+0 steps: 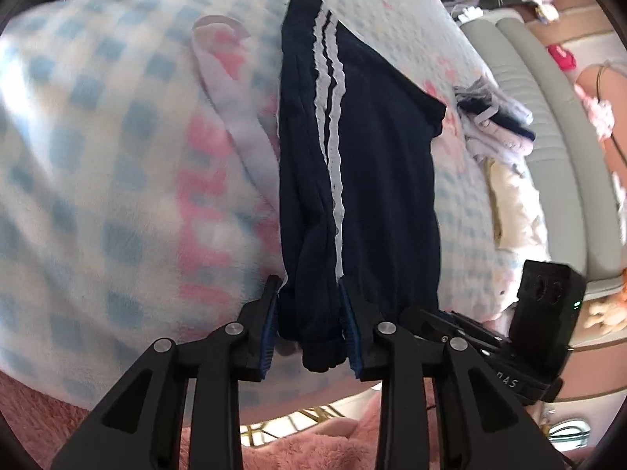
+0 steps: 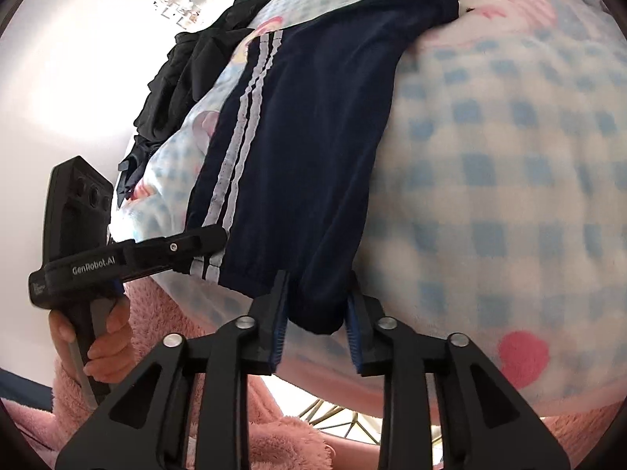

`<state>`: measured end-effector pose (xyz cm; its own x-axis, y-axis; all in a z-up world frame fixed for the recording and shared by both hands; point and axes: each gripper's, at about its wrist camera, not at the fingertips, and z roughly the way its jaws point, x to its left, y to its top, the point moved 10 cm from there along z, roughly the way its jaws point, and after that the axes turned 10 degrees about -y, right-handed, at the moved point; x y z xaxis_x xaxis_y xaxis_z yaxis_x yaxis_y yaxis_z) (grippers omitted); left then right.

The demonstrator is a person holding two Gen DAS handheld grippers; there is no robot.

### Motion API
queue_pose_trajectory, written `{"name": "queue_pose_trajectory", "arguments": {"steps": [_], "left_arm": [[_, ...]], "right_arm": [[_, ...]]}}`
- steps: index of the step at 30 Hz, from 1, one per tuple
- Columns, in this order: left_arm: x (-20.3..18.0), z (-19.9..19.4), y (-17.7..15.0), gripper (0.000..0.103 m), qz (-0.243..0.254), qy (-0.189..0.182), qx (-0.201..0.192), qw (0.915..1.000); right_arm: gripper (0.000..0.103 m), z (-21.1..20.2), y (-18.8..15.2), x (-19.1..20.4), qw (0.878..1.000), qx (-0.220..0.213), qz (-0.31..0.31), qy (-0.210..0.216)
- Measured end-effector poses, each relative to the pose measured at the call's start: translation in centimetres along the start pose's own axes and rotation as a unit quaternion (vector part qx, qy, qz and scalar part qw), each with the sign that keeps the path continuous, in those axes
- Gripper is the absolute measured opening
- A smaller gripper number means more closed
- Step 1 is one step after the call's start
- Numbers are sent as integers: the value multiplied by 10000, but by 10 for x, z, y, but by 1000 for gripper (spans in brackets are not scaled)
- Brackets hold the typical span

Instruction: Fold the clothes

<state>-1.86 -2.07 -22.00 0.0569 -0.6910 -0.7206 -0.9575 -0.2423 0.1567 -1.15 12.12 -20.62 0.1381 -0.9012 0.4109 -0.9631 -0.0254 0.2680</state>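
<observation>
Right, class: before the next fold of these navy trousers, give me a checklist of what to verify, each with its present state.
1. Left tool has the navy trousers between its pads: ok.
2. Right tool has the near hem between its pads: ok.
3. Both grips firm: cannot tell.
4. Trousers lie lengthwise on the checked blanket: ok.
5. White stripes lie flat: not ok, wavy.
6. Black clothes pile clear of the trousers: ok.
</observation>
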Motion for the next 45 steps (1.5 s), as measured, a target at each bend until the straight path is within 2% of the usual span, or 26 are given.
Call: {"name": "queue_pose_trajectory", "arguments": {"steps": [4,7,10,13,16,18,22,26,29,33,36,38,40,41,43,45], "left_arm": [[-8,-17,25,42,390,242,-356,9983],[-13,-13,43,44,672,434,-437,9958],[-10,1,55,44,948,845,-361,9913],[2,11,60,44,1161,1514,-196,9814],[-1,4,68,44,1404,1698,-137,9753],[-3,-6,78,44,1603,1922,-163,9680],[-11,-12,102,44,1472,1341,-306,9795],[-16,0,118,44,1439,1173,-407,9818],[-14,14,122,44,1302,953,-402,9861],[2,20,121,44,1283,1332,-300,9823],[5,5,129,44,1352,1499,-393,9786],[4,-3,137,44,1340,1326,-491,9808],[-2,-4,150,44,1173,805,-598,9880],[-3,-4,157,44,1144,712,-667,9886],[-5,-1,172,44,1123,639,-811,9883],[-2,8,188,44,1048,768,-858,9878]], "right_arm": [[36,-23,14,3,9997,-230,-96,58],[42,-34,33,1,9980,-498,-292,-264],[43,-33,48,-8,9956,-633,-273,-629],[43,-13,54,-15,9960,-484,-253,-711],[43,10,42,-27,9976,71,-185,-664],[40,7,41,-31,9967,47,-283,-760],[42,-10,58,-28,9945,-210,-471,-915],[43,-17,104,-17,9897,-709,-598,-1092],[42,-1,135,-20,9884,-808,-477,-1197],[42,20,149,-44,9850,-524,-398,-1598],[42,16,144,-70,9890,-379,51,-1427],[42,6,144,-88,9871,-419,152,-1535],[42,-2,148,-91,9862,-515,134,-1570],[42,-5,153,-87,9864,-593,140,-1524],[42,-11,163,-80,9867,-759,147,-1427],[43,-8,178,-73,9861,-896,131,-1395]]}}
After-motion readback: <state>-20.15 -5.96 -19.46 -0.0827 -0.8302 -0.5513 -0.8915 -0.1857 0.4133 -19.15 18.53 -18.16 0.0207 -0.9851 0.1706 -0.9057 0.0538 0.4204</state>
